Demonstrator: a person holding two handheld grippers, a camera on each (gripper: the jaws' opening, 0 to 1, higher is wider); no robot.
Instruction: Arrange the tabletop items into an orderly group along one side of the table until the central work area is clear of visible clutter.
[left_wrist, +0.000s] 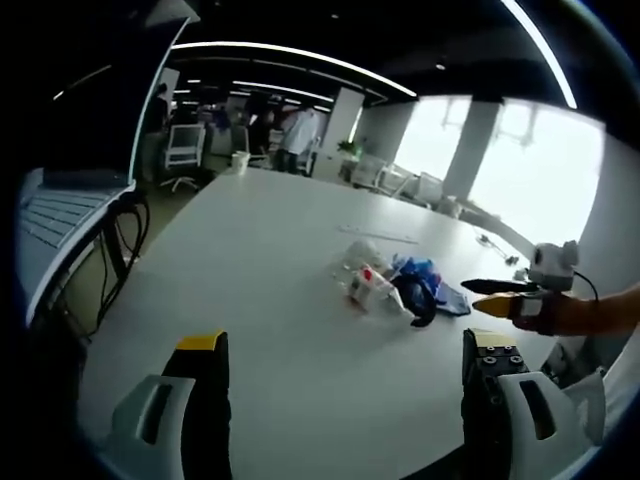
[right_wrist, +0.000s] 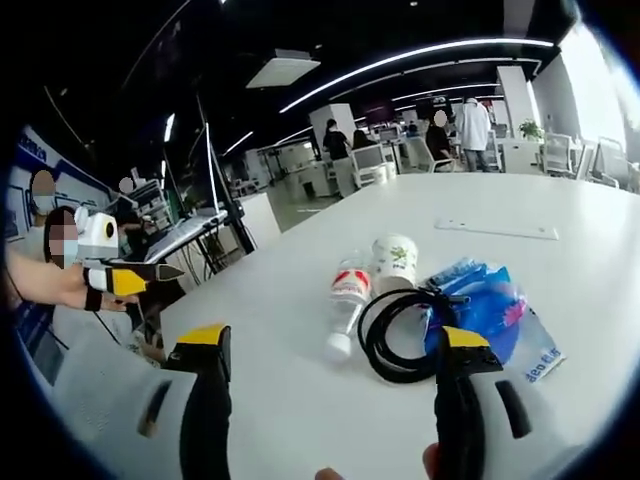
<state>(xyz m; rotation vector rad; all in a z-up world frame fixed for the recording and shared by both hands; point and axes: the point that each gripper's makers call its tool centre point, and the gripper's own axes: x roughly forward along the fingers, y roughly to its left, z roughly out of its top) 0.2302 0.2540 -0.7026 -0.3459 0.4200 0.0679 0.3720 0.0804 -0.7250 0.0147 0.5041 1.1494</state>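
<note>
Open-plan office space stretches behind a broad white table (right_wrist: 560, 260), with linear ceiling lights, desks, office chairs and several people standing in the background; bright windows line one side in the left gripper view. On the smooth tabletop lies a small cluster of items. In the right gripper view a clear plastic bottle (right_wrist: 345, 310) with a red-and-white label and a white cap rests on its side, touching a paper cup (right_wrist: 394, 262) printed in green, which also lies tipped over. Just beside them sits a coiled black cable (right_wrist: 395, 335), its loop overlapping a crinkled blue plastic packet (right_wrist: 490, 300). Farther back, well apart from the cluster, a flat white sheet (right_wrist: 497, 229) lies on the table.

The right gripper (right_wrist: 335, 345) is held low over the near edge of the table, its black, yellow-tipped jaws spread wide with nothing between them, the cluster just ahead. The left gripper (left_wrist: 345, 350) likewise hovers over bare tabletop with its jaws parted and empty, the cluster lying ahead between them in the left gripper view, where the bottle (left_wrist: 368, 285), cable (left_wrist: 417, 300) and blue packet (left_wrist: 425, 272) appear small. Each gripper shows in the other's view, gripped by a person's hand (left_wrist: 590, 312), its yellow-tipped jaws nearly level.
</note>
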